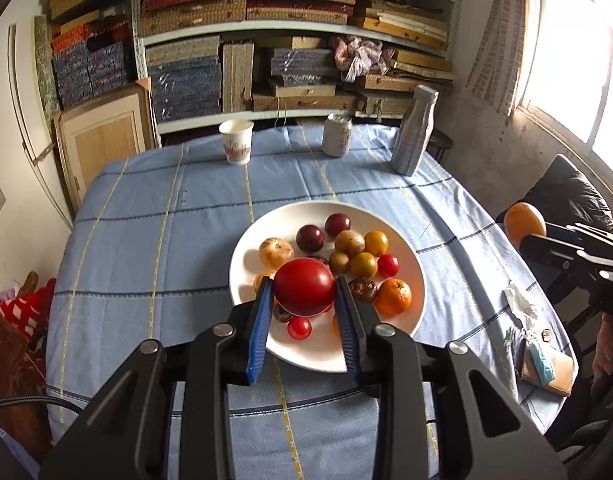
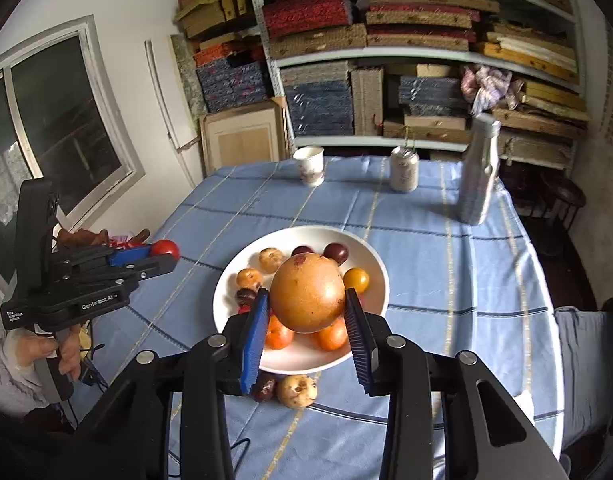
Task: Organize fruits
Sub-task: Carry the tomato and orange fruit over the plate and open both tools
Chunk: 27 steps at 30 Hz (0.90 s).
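**Both fruits lifted clear of plate**

Left wrist: left hand-held gripper (image 1: 304,292) pinching red tomato (image 1: 304,286) above white plate (image 1: 420,280), probably for sorting.

Right wrist: right hand-held gripper (image 2: 308,300) clamping large orange fruit (image 2: 308,292) over plate on tabletop (image 2: 446,264).

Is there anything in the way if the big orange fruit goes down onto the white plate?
Yes. The right gripper holds the big orange fruit above the white plate, but the plate beneath it is crowded with small fruits, including two tangerines. Bare plate shows only near the rim.
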Available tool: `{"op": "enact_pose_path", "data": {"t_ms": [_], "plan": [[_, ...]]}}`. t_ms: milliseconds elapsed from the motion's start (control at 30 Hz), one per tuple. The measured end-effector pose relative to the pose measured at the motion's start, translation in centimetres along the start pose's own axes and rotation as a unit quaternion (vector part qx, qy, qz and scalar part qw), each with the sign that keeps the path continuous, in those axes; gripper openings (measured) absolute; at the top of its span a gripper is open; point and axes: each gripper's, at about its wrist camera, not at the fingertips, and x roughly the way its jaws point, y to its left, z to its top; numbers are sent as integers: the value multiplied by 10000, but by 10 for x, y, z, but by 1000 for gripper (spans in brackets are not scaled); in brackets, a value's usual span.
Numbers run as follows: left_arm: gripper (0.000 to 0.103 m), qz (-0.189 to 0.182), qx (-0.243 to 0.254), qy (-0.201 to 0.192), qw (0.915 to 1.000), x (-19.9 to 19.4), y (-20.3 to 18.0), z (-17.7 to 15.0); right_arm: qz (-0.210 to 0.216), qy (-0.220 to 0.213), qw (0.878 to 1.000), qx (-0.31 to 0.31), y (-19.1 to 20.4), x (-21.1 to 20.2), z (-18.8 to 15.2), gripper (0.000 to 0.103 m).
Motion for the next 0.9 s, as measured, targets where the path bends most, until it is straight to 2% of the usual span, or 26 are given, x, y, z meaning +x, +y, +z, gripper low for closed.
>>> {"op": "enact_pose_path", "data": {"t_ms": [300, 700, 900], "plan": [[30, -37, -174, 449, 9988, 50, 10, -6, 286, 595, 9978, -21, 6, 60, -8, 38], [30, -181, -148, 928, 9954, 152, 12, 22, 415, 1173, 9922, -83, 1, 153, -4, 38], [30, -248, -98, 1069, 9939, 187, 10, 29, 508, 1356, 9892, -212, 3, 183, -1, 38]]}}
